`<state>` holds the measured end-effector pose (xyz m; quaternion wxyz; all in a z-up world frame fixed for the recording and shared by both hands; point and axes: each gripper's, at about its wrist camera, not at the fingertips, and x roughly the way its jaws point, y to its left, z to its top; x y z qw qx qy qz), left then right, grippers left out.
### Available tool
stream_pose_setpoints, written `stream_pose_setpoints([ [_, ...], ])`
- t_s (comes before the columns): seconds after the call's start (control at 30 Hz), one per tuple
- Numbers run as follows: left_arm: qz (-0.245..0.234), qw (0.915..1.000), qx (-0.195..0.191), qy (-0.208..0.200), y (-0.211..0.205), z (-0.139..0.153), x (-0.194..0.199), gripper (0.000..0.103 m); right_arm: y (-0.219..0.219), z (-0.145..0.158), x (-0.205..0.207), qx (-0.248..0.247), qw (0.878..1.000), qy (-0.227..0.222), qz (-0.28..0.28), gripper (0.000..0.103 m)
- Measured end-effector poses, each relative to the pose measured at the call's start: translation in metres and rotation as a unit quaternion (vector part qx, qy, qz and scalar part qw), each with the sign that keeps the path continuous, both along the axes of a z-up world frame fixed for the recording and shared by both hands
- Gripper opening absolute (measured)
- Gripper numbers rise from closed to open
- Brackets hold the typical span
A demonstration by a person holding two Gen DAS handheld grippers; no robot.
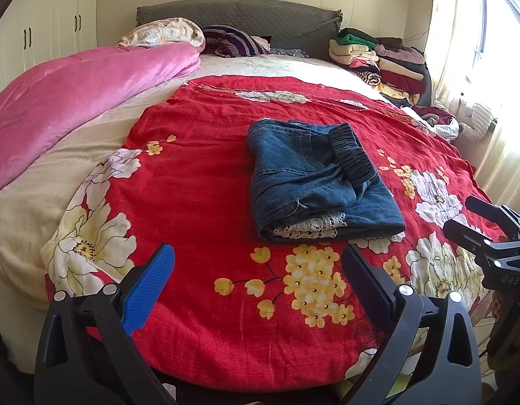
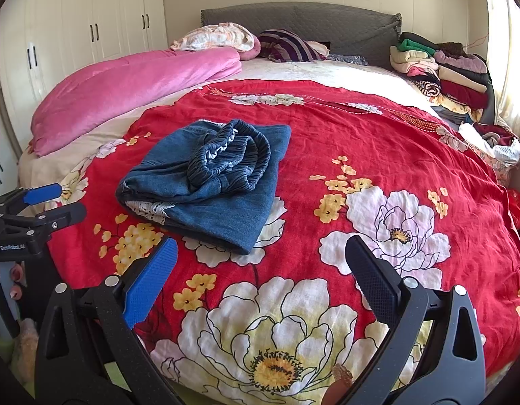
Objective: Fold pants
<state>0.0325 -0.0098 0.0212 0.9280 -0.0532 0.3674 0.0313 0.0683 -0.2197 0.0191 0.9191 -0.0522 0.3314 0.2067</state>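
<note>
My left gripper (image 1: 258,271) hangs with its jaws spread wide and empty. Just ahead of it the folded blue denim pants (image 1: 313,179) lie on the red floral bedspread (image 1: 199,175). My right gripper (image 2: 261,268) gapes empty too, pants ahead-left.

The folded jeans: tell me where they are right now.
The jeans lie folded on the red flowered bedspread, centre in the left wrist view and left of centre in the right wrist view, beyond both open grippers and touching neither.
</note>
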Motion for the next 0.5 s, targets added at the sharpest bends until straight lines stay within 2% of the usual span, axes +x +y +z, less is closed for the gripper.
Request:
stream_pose_setpoints([
  [0.27, -0.004, 1.0, -0.002, 0.006, 0.0009, -0.0028, -0.0004, 0.099, -0.0026, -0.0024, 0.0, 0.001, 1.0, 0.002, -0.002, 0.094],
  [0.5, 0.002, 0.9998, 0.014, 0.014, -0.0008, -0.0044, 0.0018, 0.099, -0.0059, -0.0035, 0.0006, -0.001, 1.0, 0.002, -0.008, 0.094],
])
